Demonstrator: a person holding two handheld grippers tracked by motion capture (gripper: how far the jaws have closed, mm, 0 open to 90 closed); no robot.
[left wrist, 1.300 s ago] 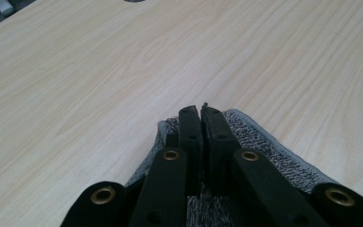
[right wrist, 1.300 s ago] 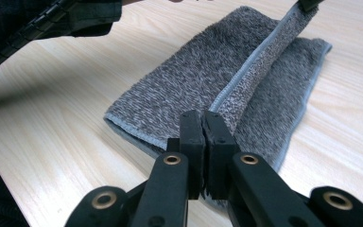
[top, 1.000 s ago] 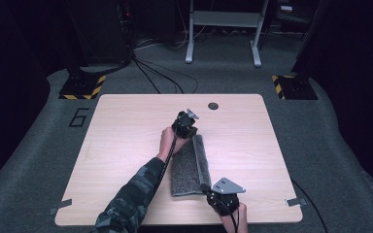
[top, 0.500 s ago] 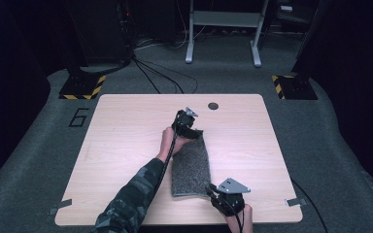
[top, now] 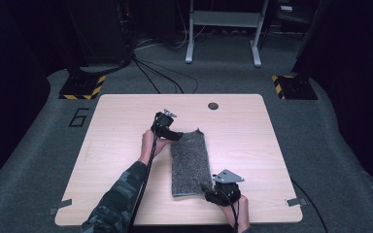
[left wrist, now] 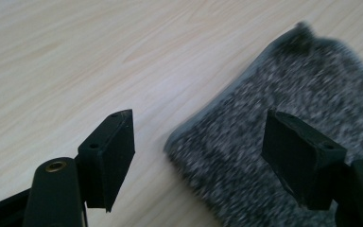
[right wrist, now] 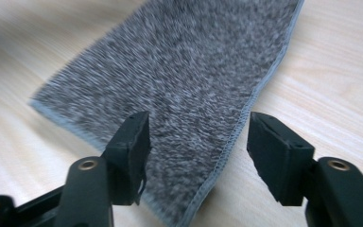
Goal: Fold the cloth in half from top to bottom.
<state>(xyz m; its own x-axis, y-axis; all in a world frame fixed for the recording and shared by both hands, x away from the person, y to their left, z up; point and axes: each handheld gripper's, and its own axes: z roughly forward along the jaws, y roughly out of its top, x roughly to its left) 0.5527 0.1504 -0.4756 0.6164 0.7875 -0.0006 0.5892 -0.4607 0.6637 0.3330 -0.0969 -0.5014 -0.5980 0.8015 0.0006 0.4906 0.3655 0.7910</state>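
Your table fills the middle of the high view, a pale wood top with a small dark hole near its upper edge. Around it lies grey carpet floor, with a printed number six to the upper left of the table and two striped black-and-yellow feet at the upper corners.

The cloth, a grey speckled rectangle, lies flat just right of the table's centre, its long sides running from the upper middle down toward the lower edge. In your left gripper view the cloth covers the right half of the frame, with a small tuft at its upper corner. In your right gripper view the cloth stretches from the bottom centre up to the top right, its stitched edge running down between the jaws.

Your left gripper sits at the cloth's upper left corner. Its jaws have just been opening and stand apart, with the cloth's corner below them but no pad pressing on it.

Your right gripper sits at the cloth's lower right corner, near the bottom of the frame. Its jaws have just been opening too and stand apart over the cloth's edge, not clamped on it.
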